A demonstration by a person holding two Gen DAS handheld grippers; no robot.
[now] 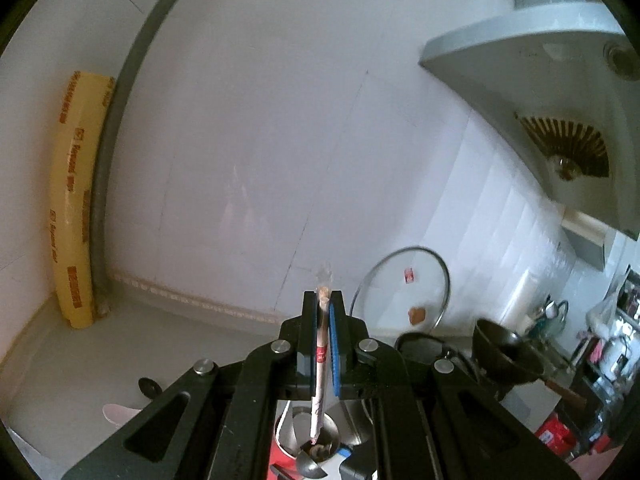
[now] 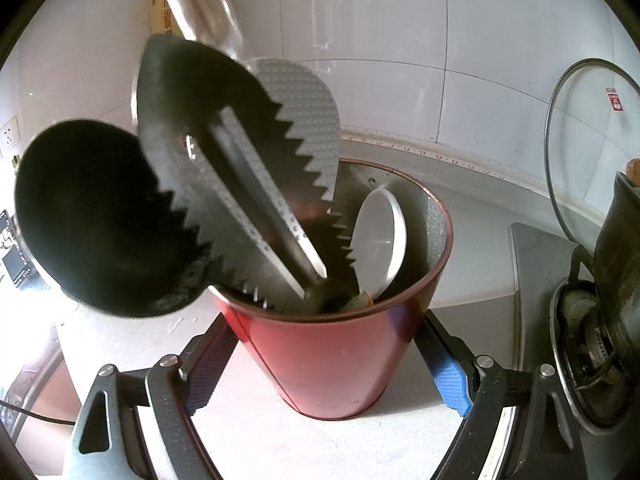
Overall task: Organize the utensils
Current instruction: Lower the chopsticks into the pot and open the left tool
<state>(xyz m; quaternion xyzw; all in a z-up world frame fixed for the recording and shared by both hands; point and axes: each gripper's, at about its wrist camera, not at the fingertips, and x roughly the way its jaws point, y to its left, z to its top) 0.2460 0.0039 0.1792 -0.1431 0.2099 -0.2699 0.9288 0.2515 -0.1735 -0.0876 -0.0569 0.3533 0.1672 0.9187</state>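
Note:
My left gripper (image 1: 324, 296) is shut on a paper-wrapped pair of chopsticks (image 1: 320, 360). The pair hangs down between the pads, its lower end above the mouth of the red utensil cup (image 1: 278, 446) at the bottom of the left wrist view. In the right wrist view the red cup (image 2: 332, 356) stands on the counter with my right gripper (image 2: 326, 320) closed around it, both pads against its sides. Inside it stand a black ladle (image 2: 92, 220), grey serrated tongs (image 2: 240, 160) and a white spoon (image 2: 380, 236).
A yellow cling-wrap roll (image 1: 76, 200) leans in the tiled corner. A glass lid (image 2: 580, 140) rests against the wall beside the gas stove (image 2: 592, 360), which carries a dark pot (image 2: 620, 260). A range hood (image 1: 540, 80) hangs at upper right.

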